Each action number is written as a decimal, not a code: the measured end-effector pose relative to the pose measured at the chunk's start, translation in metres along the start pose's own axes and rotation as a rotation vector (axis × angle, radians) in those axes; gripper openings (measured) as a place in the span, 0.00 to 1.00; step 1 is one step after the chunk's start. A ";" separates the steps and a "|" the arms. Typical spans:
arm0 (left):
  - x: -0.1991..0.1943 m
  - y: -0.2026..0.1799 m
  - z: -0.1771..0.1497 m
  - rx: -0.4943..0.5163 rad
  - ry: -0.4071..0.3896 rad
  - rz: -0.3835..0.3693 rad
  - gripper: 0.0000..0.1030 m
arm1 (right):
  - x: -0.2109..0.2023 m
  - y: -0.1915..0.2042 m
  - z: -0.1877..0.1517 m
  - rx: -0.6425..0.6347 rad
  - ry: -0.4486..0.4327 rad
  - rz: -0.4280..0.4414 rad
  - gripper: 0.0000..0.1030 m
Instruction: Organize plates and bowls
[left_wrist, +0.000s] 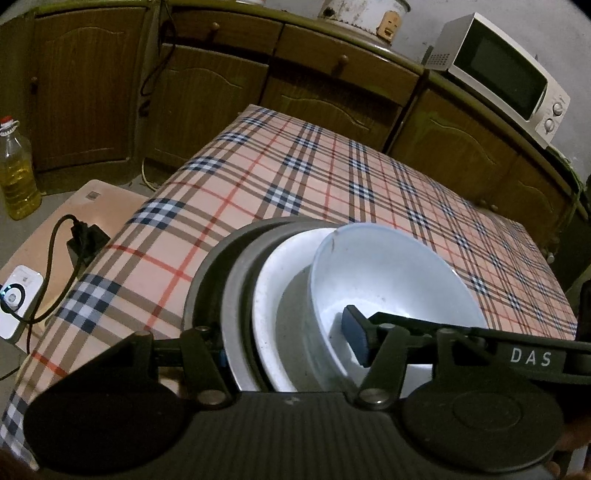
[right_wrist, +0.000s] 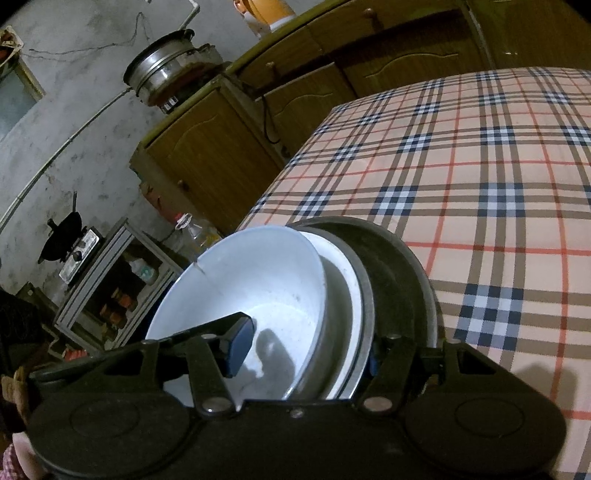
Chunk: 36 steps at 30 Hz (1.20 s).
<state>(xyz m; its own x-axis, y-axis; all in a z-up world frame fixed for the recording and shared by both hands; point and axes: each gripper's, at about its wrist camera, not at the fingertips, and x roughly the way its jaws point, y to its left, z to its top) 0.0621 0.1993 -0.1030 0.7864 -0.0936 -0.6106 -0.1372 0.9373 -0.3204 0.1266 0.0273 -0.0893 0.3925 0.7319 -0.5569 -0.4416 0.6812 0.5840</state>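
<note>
Both our grippers straddle the nested stack's rims. Left gripper (left_wrist: 291, 343): one finger inside the white bowl (left_wrist: 388, 273), the other outside the grey plates (left_wrist: 236, 295); jaws half spread, contact unclear. Right gripper (right_wrist: 306, 347): same, mirrored. Stack sits on the checked table (left_wrist: 295, 173). Stacking looks done; placement remains.

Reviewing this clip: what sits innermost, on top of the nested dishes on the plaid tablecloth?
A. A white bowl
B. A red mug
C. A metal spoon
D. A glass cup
A: the white bowl rests inside the white plate, which in turn sits in the grey metal dishes, with one finger of each gripper reaching into the bowl.
</note>
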 end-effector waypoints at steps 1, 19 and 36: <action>0.001 -0.001 0.000 0.000 0.003 -0.003 0.59 | 0.000 -0.001 0.000 -0.002 0.002 0.000 0.70; -0.001 -0.004 -0.004 0.035 0.028 -0.019 0.61 | -0.003 0.005 0.002 -0.094 0.124 -0.050 0.64; -0.005 -0.004 -0.008 0.051 0.037 -0.041 0.62 | 0.000 -0.002 0.015 -0.011 0.201 -0.032 0.64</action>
<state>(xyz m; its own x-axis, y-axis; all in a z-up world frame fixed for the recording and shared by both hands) 0.0543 0.1936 -0.1047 0.7675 -0.1439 -0.6247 -0.0740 0.9481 -0.3093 0.1393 0.0267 -0.0815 0.2376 0.6912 -0.6825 -0.4409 0.7028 0.5583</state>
